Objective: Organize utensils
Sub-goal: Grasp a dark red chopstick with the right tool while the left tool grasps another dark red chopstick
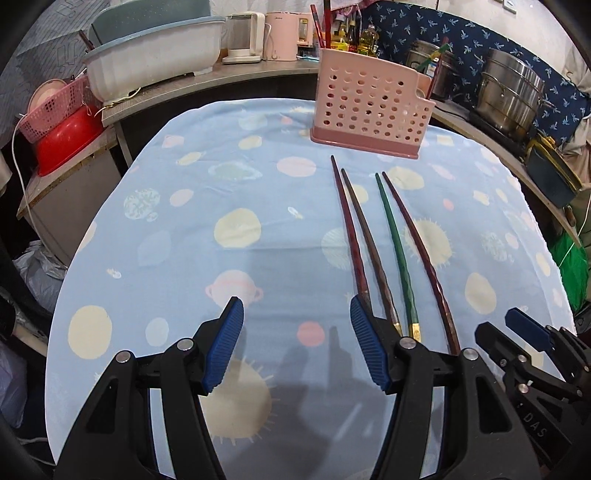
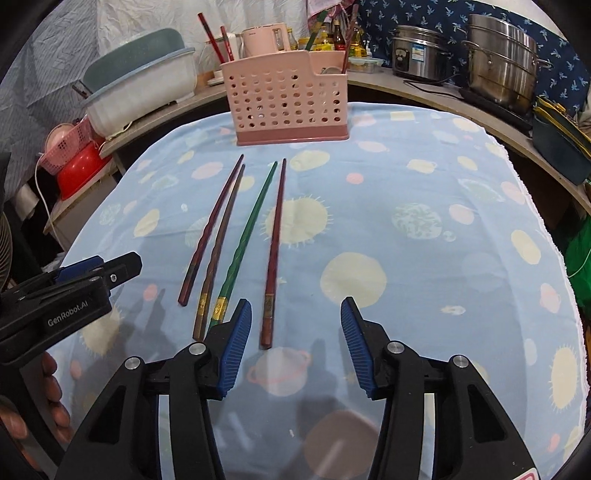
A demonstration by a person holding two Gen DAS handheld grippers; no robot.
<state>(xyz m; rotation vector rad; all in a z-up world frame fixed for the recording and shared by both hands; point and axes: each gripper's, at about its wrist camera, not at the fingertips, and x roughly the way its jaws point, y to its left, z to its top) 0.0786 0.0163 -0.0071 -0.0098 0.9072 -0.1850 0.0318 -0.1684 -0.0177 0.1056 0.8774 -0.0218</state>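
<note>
Several chopsticks lie side by side on the blue patterned cloth: two dark red [image 1: 349,229] [image 2: 210,229], one brown [image 1: 369,243] [image 2: 219,247], one green [image 1: 397,247] [image 2: 245,240]. A pink perforated utensil holder [image 1: 369,107] [image 2: 290,103] stands behind them with a few chopsticks in it. My left gripper [image 1: 297,347] is open and empty, just left of the chopsticks' near ends. My right gripper [image 2: 295,343] is open and empty, with the rightmost red chopstick [image 2: 274,254] [image 1: 421,251] ending between its fingers.
The cloth-covered table [image 1: 184,229] is ringed by a counter with a white basin [image 1: 155,62], kettles [image 1: 284,35], oil bottles and steel pots [image 1: 509,92] [image 2: 498,55]. A red bowl and pink basket [image 1: 62,122] sit at the left.
</note>
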